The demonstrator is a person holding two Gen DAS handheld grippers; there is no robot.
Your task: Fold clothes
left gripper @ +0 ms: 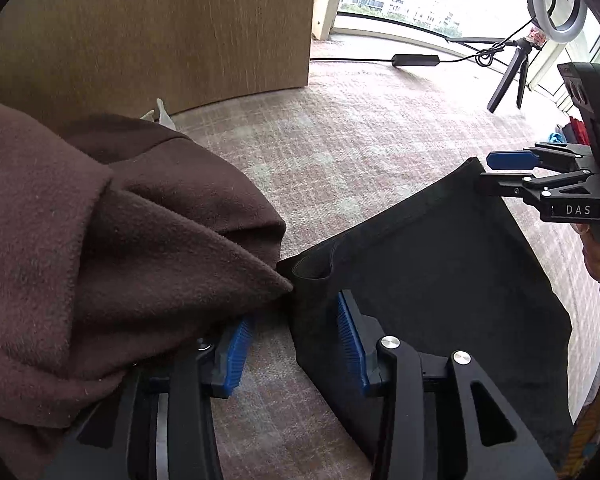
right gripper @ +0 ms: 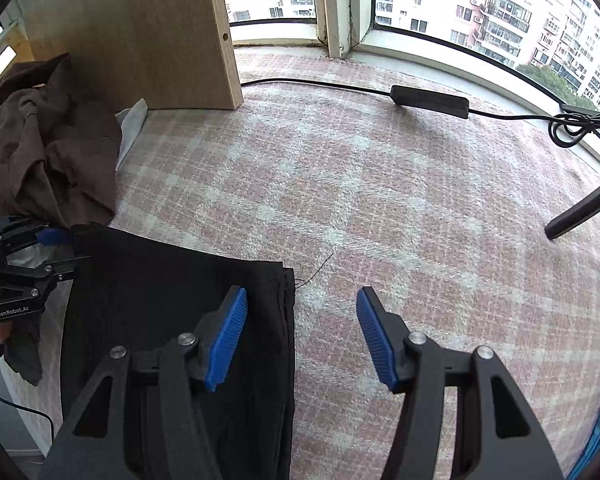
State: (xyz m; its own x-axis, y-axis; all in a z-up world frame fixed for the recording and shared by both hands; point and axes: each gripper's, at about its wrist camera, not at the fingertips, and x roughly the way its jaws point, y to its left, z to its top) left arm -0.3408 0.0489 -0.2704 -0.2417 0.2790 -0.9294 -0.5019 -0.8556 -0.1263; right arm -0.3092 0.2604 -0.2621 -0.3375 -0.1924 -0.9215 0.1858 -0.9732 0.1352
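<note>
A black garment (left gripper: 432, 264) lies folded flat on the checked pink cloth; it also shows in the right wrist view (right gripper: 172, 280). My left gripper (left gripper: 296, 344) is open over its left edge, empty, and shows in the right wrist view (right gripper: 66, 246) at the garment's far left corner. My right gripper (right gripper: 302, 332) is open and empty, straddling the garment's right edge; in the left wrist view (left gripper: 496, 168) it sits at the far corner. A crumpled brown garment (left gripper: 100, 248) lies beside my left gripper, also in the right wrist view (right gripper: 52, 140).
A wooden panel (left gripper: 160, 28) stands at the back left. A black power adapter (right gripper: 430, 101) and cable lie near the window ledge. A tripod leg (right gripper: 584, 208) reaches in at right; the ring-light tripod (left gripper: 512, 76) stands at the back right.
</note>
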